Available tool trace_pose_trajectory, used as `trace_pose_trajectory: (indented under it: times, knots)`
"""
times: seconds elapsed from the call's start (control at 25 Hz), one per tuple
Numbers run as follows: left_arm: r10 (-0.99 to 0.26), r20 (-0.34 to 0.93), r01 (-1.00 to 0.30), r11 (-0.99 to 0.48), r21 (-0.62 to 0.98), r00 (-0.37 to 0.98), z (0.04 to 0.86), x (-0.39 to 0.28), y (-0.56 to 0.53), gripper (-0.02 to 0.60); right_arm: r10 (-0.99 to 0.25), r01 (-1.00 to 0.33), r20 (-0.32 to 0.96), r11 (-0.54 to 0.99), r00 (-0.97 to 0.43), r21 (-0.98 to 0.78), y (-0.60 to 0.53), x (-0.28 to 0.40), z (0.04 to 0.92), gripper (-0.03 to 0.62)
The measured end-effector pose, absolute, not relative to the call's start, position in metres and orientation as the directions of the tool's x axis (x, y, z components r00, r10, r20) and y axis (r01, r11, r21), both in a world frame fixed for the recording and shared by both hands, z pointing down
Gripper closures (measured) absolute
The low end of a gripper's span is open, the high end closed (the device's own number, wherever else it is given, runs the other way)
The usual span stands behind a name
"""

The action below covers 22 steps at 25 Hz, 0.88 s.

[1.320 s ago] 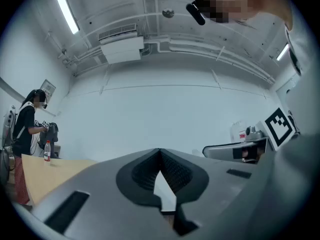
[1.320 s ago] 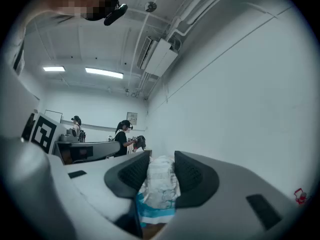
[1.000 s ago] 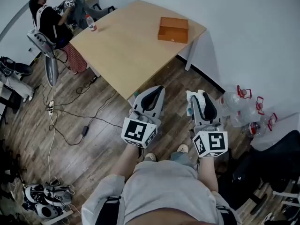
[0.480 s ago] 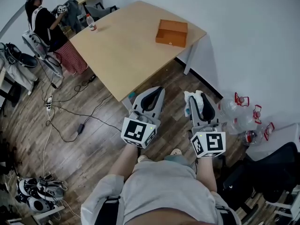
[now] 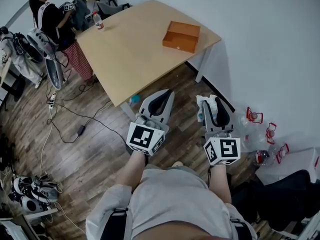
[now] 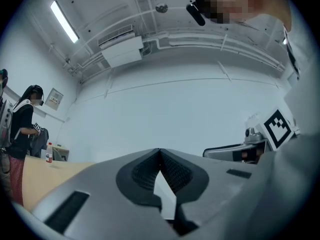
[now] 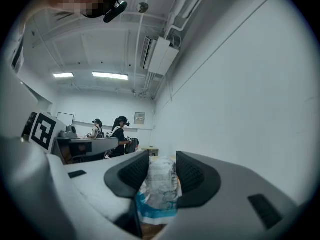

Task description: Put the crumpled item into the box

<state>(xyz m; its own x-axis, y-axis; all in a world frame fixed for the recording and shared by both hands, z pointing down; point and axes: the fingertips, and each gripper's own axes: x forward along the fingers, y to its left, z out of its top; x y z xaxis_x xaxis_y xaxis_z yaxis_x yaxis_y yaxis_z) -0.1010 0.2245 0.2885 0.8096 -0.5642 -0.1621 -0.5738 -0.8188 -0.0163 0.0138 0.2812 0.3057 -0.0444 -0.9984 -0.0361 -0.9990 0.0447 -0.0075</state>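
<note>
An open orange box (image 5: 182, 36) sits near the far right corner of the wooden table (image 5: 135, 49). My right gripper (image 5: 211, 103) is shut on a crumpled white and blue wrapper (image 7: 159, 189), which shows white at the jaw tips (image 5: 205, 102) in the head view. It hovers over the floor, short of the table's near corner. My left gripper (image 5: 161, 100) is shut with nothing in it; its pads (image 6: 172, 173) meet at the tip. Both grippers point toward the table.
A plastic bottle (image 5: 98, 21) stands at the table's far left corner. A person (image 5: 50, 14) stands beyond it by a fan (image 5: 45, 49). Clear bottles with red caps (image 5: 260, 131) lie on the floor at the right wall. Cables (image 5: 75, 124) run over the wooden floor on the left.
The view has shifted toward the table; both grippers have come a little closer to its near corner. The right gripper keeps the wrapper.
</note>
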Motion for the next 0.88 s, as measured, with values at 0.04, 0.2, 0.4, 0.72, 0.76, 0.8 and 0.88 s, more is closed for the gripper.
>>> trace_pose_trajectory:
  times: [0.04, 0.2, 0.4, 0.72, 0.76, 0.8, 0.88]
  knots:
    - [-0.569, -0.162, -0.579, -0.815, -0.016, 0.806, 0.289, -0.096, 0.225, 0.568, -0.998, -0.999, -0.035, 0.048, -0.047, -0.011, 0.281, 0.021, 0.307, 0.431]
    - [-0.598, -0.156, -0.607, -0.795, -0.013, 0.787, 0.292, -0.08, 0.223, 0.568, -0.997, -0.998, -0.046, 0.055, -0.054, -0.029, 0.277, 0.044, 0.308, 0.431]
    - [-0.61, -0.137, -0.618, -0.786, -0.02, 0.78, 0.297, -0.064, 0.213, 0.568, -0.997, -0.997, -0.051, 0.067, -0.065, -0.041, 0.267, 0.059, 0.312, 0.431]
    - [-0.584, -0.139, -0.592, -0.806, -0.024, 0.8, 0.293, -0.048, 0.164, 0.569, -0.998, -0.998, -0.051, 0.036, -0.033, -0.046, 0.222, 0.073, 0.31, 0.431]
    - [-0.579, -0.141, -0.587, -0.809, -0.022, 0.803, 0.292, -0.045, 0.157, 0.569, -0.998, -0.998, -0.053, 0.031, -0.028, -0.046, 0.215, 0.074, 0.309, 0.431]
    - [-0.573, -0.143, -0.582, -0.813, -0.022, 0.807, 0.291, -0.044, 0.148, 0.568, -0.998, -0.999, -0.055, 0.026, -0.023, -0.045, 0.208, 0.075, 0.307, 0.431]
    - [-0.561, -0.146, -0.57, -0.822, -0.025, 0.815, 0.288, -0.041, 0.131, 0.568, -0.998, -0.999, -0.06, 0.013, -0.01, -0.045, 0.191, 0.077, 0.304, 0.431]
